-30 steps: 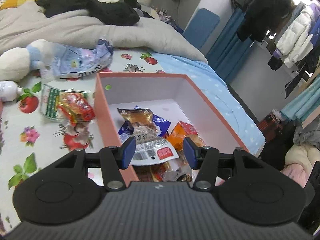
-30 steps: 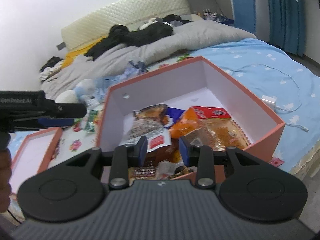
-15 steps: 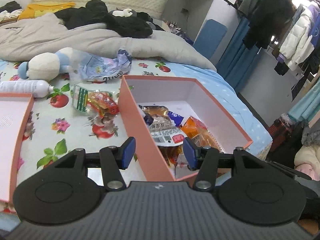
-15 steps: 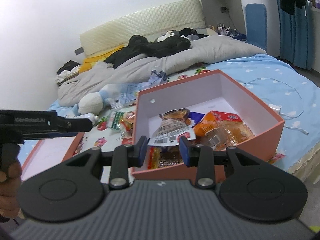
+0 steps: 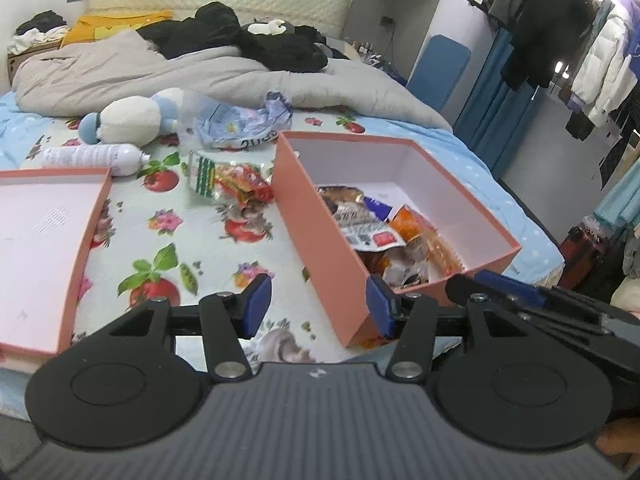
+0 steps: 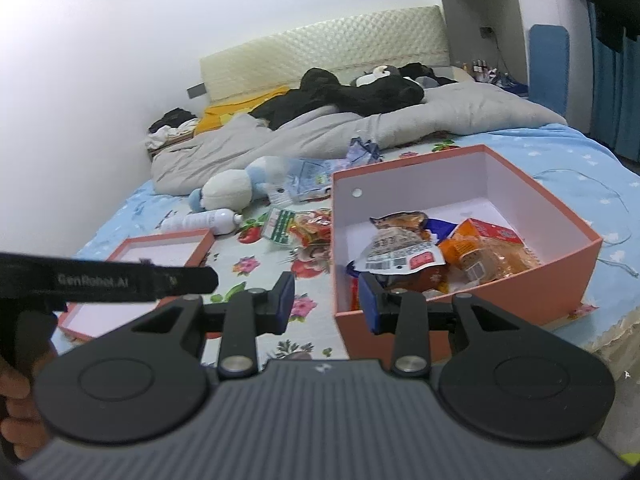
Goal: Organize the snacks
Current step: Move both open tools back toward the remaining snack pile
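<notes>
Both hand-held grippers level, agape, near box (image 5: 320, 240)

Salmon-pink box (image 5: 320, 236) with white inside, floral fruit-print sheet (image 5: 168, 240), grey duvet (image 5: 132, 68)

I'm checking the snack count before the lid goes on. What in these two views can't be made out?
- Snacks at the near end of the open salmon-pink cardboard box: left wrist view, hidden by its near wall; right wrist view, partly behind the right gripper.
- Print on the white snack packet with a red label: too small.
- Shallow salmon-pink box lid: cut off by the left edge of the left wrist view.
- Clear bag of red-orange snacks on the bedsheet: contents too jumbled to count.
</notes>
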Demonstrator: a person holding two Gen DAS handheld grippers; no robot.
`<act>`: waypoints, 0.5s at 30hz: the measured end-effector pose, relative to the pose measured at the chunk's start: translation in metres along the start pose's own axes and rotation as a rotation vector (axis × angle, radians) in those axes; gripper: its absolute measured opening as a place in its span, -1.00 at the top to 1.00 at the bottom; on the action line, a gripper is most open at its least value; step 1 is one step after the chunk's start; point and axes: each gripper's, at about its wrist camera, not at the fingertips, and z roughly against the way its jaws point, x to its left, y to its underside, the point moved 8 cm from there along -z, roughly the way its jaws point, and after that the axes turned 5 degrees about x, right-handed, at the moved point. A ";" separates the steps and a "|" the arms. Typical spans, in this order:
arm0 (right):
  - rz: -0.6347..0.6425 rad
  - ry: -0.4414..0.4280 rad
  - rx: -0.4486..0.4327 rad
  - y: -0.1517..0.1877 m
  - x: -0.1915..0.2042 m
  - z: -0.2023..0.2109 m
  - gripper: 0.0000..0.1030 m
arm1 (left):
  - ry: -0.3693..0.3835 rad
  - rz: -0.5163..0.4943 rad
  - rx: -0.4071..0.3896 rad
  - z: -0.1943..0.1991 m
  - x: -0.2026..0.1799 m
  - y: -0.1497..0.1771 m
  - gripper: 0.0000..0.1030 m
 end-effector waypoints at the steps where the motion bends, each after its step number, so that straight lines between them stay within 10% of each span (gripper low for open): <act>1: 0.002 -0.001 0.003 0.002 0.002 0.000 0.24 | -0.004 0.007 0.001 0.001 0.003 0.003 -0.13; 15: 0.013 -0.012 0.024 -0.003 0.008 -0.013 0.24 | -0.046 0.099 -0.036 0.023 0.039 0.016 -0.13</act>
